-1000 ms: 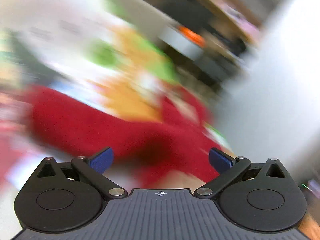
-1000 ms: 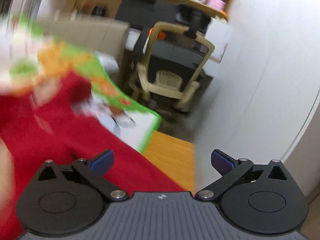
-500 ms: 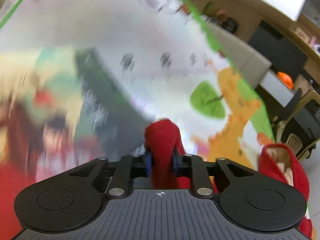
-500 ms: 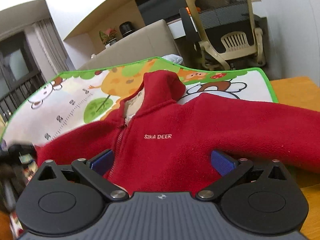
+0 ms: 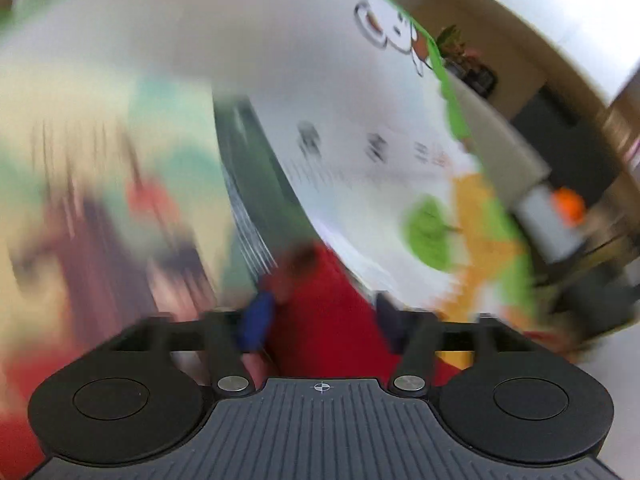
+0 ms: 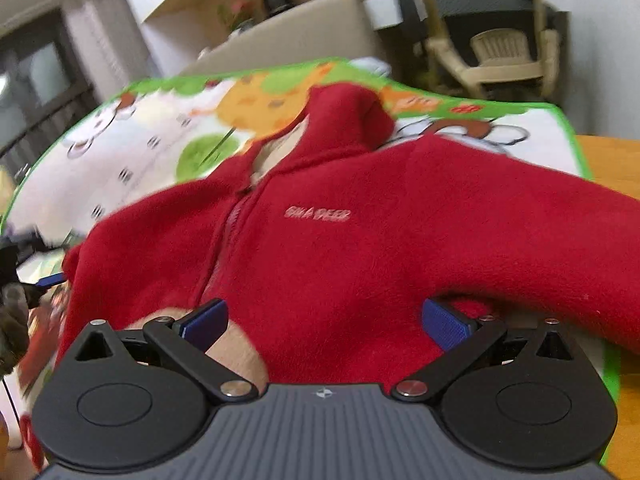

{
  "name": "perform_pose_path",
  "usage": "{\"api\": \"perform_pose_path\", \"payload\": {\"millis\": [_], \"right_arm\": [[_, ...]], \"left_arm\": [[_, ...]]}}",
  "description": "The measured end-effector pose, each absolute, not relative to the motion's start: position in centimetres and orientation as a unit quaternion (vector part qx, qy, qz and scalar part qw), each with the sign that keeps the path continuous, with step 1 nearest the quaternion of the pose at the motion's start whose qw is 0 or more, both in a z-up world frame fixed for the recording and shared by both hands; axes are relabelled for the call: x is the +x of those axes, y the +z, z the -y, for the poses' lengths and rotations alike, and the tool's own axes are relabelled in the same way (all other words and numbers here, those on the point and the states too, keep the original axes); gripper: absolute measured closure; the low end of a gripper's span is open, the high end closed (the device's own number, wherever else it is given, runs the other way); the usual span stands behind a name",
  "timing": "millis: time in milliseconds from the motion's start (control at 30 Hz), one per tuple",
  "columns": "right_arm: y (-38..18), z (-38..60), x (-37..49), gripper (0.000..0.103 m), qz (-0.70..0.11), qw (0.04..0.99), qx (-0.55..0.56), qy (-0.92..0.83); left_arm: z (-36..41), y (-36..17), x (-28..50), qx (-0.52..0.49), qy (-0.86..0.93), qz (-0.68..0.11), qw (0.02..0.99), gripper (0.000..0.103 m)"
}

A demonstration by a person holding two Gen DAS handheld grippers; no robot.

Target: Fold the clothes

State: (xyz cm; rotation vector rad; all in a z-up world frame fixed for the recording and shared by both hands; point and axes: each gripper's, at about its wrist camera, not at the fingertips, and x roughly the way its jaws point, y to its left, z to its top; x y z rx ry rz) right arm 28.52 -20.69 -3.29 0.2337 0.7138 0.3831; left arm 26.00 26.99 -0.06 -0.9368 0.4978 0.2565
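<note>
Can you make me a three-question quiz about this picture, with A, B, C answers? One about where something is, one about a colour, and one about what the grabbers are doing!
1. What does the hooded jacket lie on?
A. a cartoon play mat
B. a bare metal tray
C. a chair seat

2. What colour is the jacket?
A. blue
B. red
C. yellow

3. How do the right gripper fingers stand?
A. pinched tight on the hood
B. spread wide apart at the jacket's bottom edge
C. holding a cup

Answers:
1 A, the mat's green border and cartoon animals show all around the jacket.
2 B, the fleece is red all over, with pale lettering on the chest.
3 B, the two blue pads sit far apart with red fleece between them. The left gripper also has red fabric between its fingers, in a blurred view.
</note>
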Motion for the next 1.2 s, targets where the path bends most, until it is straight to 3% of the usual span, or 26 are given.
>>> {"api": "perform_pose_path", "payload": {"millis": [133, 367, 500, 567, 633, 667, 900, 1033, 1067, 1133, 1167, 1200], "right_arm": [[-2.5, 20.4, 28.6, 0.0, -0.351, 0.912, 0.099, 0.188], [8.6, 19.3, 30.8, 0.0, -0.252, 0.947, -0.059, 0.193], [11.2, 16.9, 38.0, 0.0, -0.251, 0.955, -0.062, 0.146], [10.2, 14.0, 42.4, 0.004, -0.254, 0.956, -0.125, 0.077], [8.4, 11.0, 45.9, 0.025, -0.245, 0.947, -0.197, 0.058], [7.5, 9.5, 47.4, 0.027, -0.247, 0.942, -0.218, 0.067], [-0.3, 0.8, 58.1, 0.028, -0.25, 0.869, -0.426, 0.031], [-3.8, 0.6, 61.6, 0.028, -0.294, 0.825, -0.482, 0.032], [-4.2, 0.4, 61.2, 0.028, -0.263, 0.822, -0.504, 0.026], [-4.5, 0.9, 58.1, 0.035, -0.066, 0.796, -0.601, -0.025], [-4.6, 1.1, 56.5, 0.033, 0.035, 0.767, -0.638, -0.05], [-3.5, 2.2, 54.9, 0.024, 0.128, 0.76, -0.633, -0.079]], "left_arm": [[-23.8, 0.1, 26.7, -0.497, 0.006, -0.263, 0.827, 0.018], [-11.9, 6.5, 27.2, -0.267, -0.236, -0.204, 0.912, 0.008], [-5.3, 3.3, 28.3, -0.172, -0.276, -0.203, 0.924, 0.007], [-3.6, 0.6, 29.5, -0.174, -0.264, -0.237, 0.919, 0.007], [-3.5, -1.8, 30.1, -0.2, -0.27, -0.275, 0.901, 0.007], [-3.6, -2.3, 30.1, -0.202, -0.272, -0.28, 0.898, 0.007], [-4.2, -3.4, 30.6, -0.222, -0.284, -0.298, 0.884, 0.005], [-4.5, -4.0, 31.6, -0.261, -0.295, -0.311, 0.865, 0.005], [-4.7, -4.2, 31.7, -0.271, -0.297, -0.313, 0.86, 0.005], [-5.5, -4.2, 31.2, -0.296, -0.301, -0.305, 0.854, 0.005], [-5.8, -4.1, 31.0, -0.305, -0.3, -0.296, 0.854, 0.005], [-6.1, -4.0, 30.7, -0.313, -0.298, -0.287, 0.855, 0.005]]}}
